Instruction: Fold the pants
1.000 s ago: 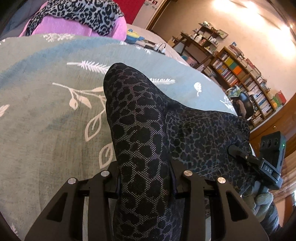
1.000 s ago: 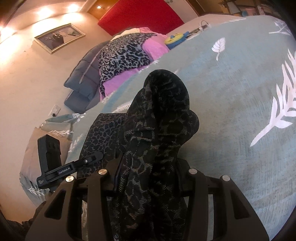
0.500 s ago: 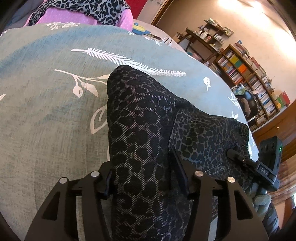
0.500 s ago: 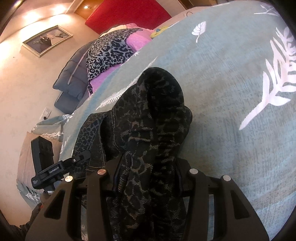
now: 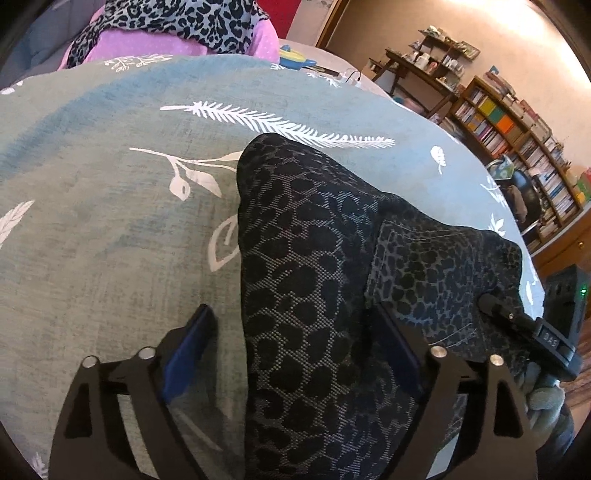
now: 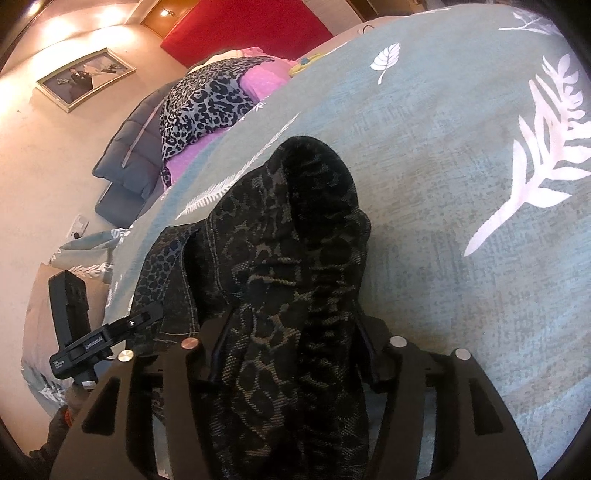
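Dark leopard-print pants lie folded on the teal bedspread with its white leaf pattern. My left gripper straddles one edge of the fold. Its jaws are opening, and the left pad stands clear of the cloth. My right gripper straddles the bunched opposite edge of the pants. Its jaws are opening too, and the cloth sits loosely between them. Each gripper shows in the other's view: the right one in a gloved hand, the left one at the far side of the pants.
A lighter leopard-print cloth lies on a pink pile at the head of the bed, beside a grey duvet. Bookshelves line the wall past the bed's edge. A framed picture hangs on the other wall.
Both grippers have lowered the pants onto the bedspread. The left jaws have spread wide off the cloth. The right jaws have widened a little.
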Demonstrator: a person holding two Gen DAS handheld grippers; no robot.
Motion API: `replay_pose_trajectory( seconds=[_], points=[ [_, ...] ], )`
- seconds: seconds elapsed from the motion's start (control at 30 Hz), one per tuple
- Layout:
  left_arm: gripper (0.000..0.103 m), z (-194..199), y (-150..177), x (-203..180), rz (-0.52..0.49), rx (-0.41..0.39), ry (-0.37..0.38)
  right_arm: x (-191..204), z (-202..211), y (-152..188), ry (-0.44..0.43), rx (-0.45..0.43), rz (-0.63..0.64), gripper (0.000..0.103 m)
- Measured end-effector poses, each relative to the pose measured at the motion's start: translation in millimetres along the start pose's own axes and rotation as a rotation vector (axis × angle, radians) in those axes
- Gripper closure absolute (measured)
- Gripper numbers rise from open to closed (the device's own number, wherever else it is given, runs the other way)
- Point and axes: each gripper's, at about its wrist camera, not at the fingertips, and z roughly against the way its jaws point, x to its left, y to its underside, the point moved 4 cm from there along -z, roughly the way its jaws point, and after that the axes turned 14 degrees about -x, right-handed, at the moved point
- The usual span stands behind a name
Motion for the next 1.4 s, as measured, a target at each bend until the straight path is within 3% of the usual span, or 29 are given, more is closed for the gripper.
replay_pose_trajectory(
  seconds=[0.2, 0.67, 1.03, 1.1, 1.23, 1.4],
  points=[
    [0.013, 1.1, -0.5, -0.2, -0.027, 0.002, -0.021, 8.5, 2.5, -1.0, 0.054, -0.013, 0.078, 0.043],
    [0.013, 9.2, -1.7, -13.4, -0.211, -0.039, -0.143, 13.0, 10.4, -5.5, 0.143, -0.019, 0.122, 0.038],
    [0.013, 22.8, -0.6, -29.4, -0.352, -0.072, -0.256, 39.1, 29.5, -13.3, 0.297, -0.078, 0.336, 0.038],
    [0.013, 24.5, 0.1, -29.7, -0.362, -0.072, -0.264, 34.8, 25.1, -11.5, 0.329, -0.051, 0.339, 0.038],
    [0.013, 33.9, 2.7, -29.0, -0.358, -0.079, -0.278, 20.9, 16.1, -8.2, 0.364, -0.018, 0.315, 0.027],
    [0.013, 51.3, 1.4, -32.0, -0.382, -0.106, -0.302, 9.2, 12.2, -5.9, 0.370, -0.008, 0.284, 0.025]
  ],
)
